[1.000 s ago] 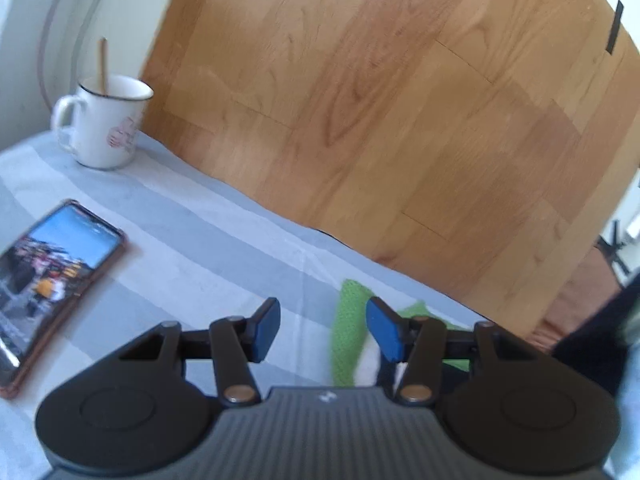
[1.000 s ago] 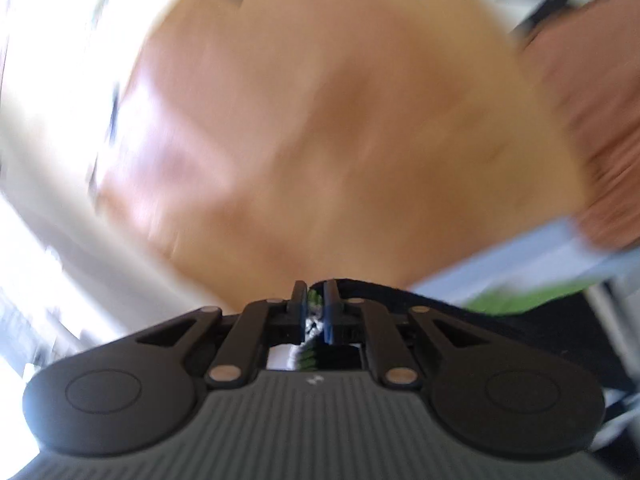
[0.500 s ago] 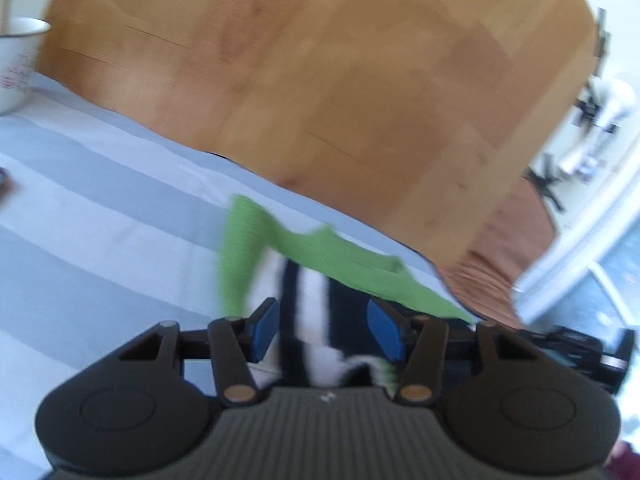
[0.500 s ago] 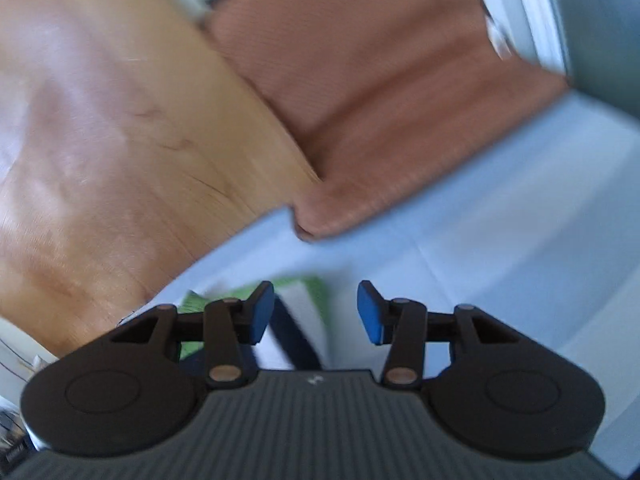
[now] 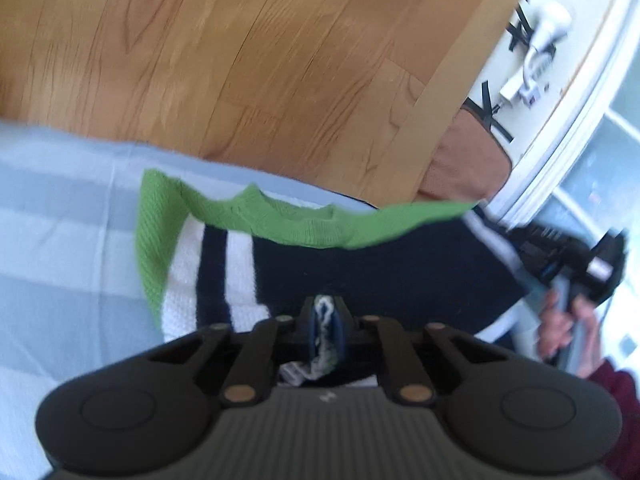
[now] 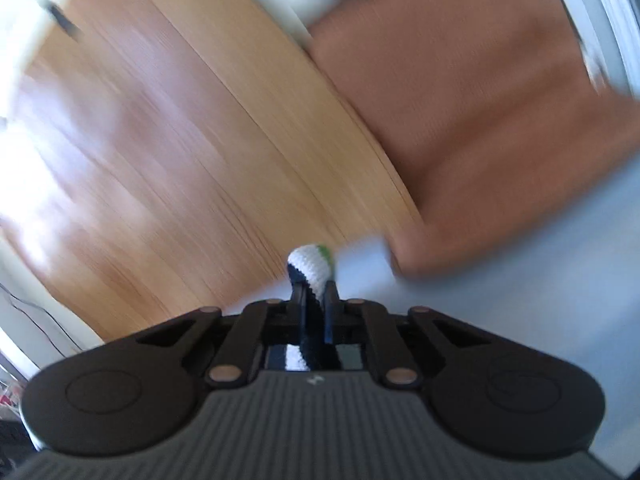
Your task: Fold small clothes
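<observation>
- Garment (image 5: 360, 264): small knitted piece, navy body, white stripes, green trim, lying on the striped grey-blue cloth (image 5: 68, 248) near the table's far edge, wood floor (image 5: 240, 60) beyond.
- Left gripper (image 5: 324, 326): jaws closed on a bunched bit of the near hem; white and navy knit shows squeezed between the pads.
- Right gripper (image 6: 314, 300): jaws likewise clamped on a fold of the same knit, a rounded nub of white, navy and green poking out past the tips. Seen from the left wrist, it sits at the garment's right end, a hand (image 5: 568, 332) on its handle.
- Risk, thin bite: both pinches look shallow and bunched. A quick lift could pull the knit free of one side, and the piece would swing from a single corner.
- Risk, uneven layers: I cannot tell whether each pinch holds one layer or two. If they differ, the fold would likely come out skewed.
- Risk, edge: the green trim lies close to the table's far side. Carrying the hem too far over could push the garment off onto the floor.
- Risk, tablecloth: a pinch that caught the cloth beneath would drag it; not visibly so here.
</observation>
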The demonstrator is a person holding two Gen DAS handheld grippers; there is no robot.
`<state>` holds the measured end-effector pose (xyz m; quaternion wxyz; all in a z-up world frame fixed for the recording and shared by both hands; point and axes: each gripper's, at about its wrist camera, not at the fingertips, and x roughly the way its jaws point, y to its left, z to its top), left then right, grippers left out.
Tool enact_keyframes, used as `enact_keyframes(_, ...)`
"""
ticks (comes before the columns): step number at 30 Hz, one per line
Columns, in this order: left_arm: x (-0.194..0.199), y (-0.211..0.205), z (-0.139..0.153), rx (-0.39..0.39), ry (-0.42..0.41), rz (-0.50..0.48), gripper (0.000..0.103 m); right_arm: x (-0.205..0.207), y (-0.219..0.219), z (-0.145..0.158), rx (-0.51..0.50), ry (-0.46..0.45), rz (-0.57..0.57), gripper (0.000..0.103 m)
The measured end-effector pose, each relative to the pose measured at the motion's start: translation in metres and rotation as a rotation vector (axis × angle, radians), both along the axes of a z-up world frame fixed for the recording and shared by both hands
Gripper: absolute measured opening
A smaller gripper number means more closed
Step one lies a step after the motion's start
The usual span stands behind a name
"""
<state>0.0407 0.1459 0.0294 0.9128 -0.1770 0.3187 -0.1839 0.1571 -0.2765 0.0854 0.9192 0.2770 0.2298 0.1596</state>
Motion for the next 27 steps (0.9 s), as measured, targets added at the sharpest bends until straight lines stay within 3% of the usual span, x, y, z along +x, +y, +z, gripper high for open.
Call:
enact_keyframes(2, 0.0, -0.002, 0.0, 0.036, -0.003, 0.027, 0.009, 0.015, 0.015, -0.009, -0.168, 0.097, -0.014, 0.014)
enact_keyframes(3, 0.001, -0.001, -0.001, 0.038, 0.007, 0.036, 0.009, 0.022, 0.022, -0.017, -0.268, 0.152, -0.01, 0.02)
enact_keyframes(5, 0.002, 0.002, -0.002, 0.03, 0.015, 0.045, 0.009, 0.021, 0.032, -0.024, -0.426, 0.194, -0.062, 0.024)
enact_keyframes(6, 0.001, 0.004, -0.002, 0.024, 0.015, 0.047, 0.009, 0.014, 0.031, -0.02, -0.414, 0.165, -0.078, 0.026)
enact_keyframes(8, 0.0, 0.006, 0.0, 0.016, 0.009, 0.048, 0.009, -0.01, 0.026, -0.004, -0.281, 0.07, -0.045, 0.035)
enact_keyframes(9, 0.0, 0.006, 0.0, 0.013, 0.008, 0.048, 0.009, -0.021, 0.03, 0.005, -0.237, 0.033, 0.013, 0.044)
enact_keyframes(11, -0.001, 0.007, 0.001, 0.009, 0.005, 0.049, 0.009, -0.041, 0.056, 0.021, -0.248, -0.019, 0.203, 0.056)
enact_keyframes(13, -0.001, 0.005, 0.002, 0.001, 0.0, 0.051, 0.009, -0.064, 0.096, 0.028, -0.355, -0.072, 0.399, 0.065)
enact_keyframes(17, -0.004, 0.007, 0.005, -0.01, -0.02, 0.051, 0.009, -0.095, 0.178, 0.018, -0.626, -0.173, 0.613, 0.077)
enact_keyframes(20, -0.004, 0.006, 0.006, -0.004, -0.028, 0.053, 0.009, -0.096, 0.226, -0.002, -0.816, -0.223, 0.678, 0.071)
enact_keyframes(22, -0.005, 0.006, 0.007, 0.015, -0.035, 0.065, 0.012, -0.082, 0.241, -0.005, -0.877, -0.215, 0.695, 0.012)
enact_keyframes(24, -0.007, 0.011, 0.01, 0.034, -0.047, 0.125, 0.025, -0.063, 0.237, 0.014, -0.805, -0.211, 0.645, 0.012)
enact_keyframes(25, -0.008, 0.017, 0.013, 0.018, -0.051, 0.156, 0.044, -0.054, 0.231, 0.026, -0.753, -0.21, 0.613, 0.011)
enact_keyframes(27, -0.009, 0.032, 0.016, -0.052, -0.05, 0.207, 0.049, -0.041, 0.22, 0.047, -0.666, -0.215, 0.498, 0.011)
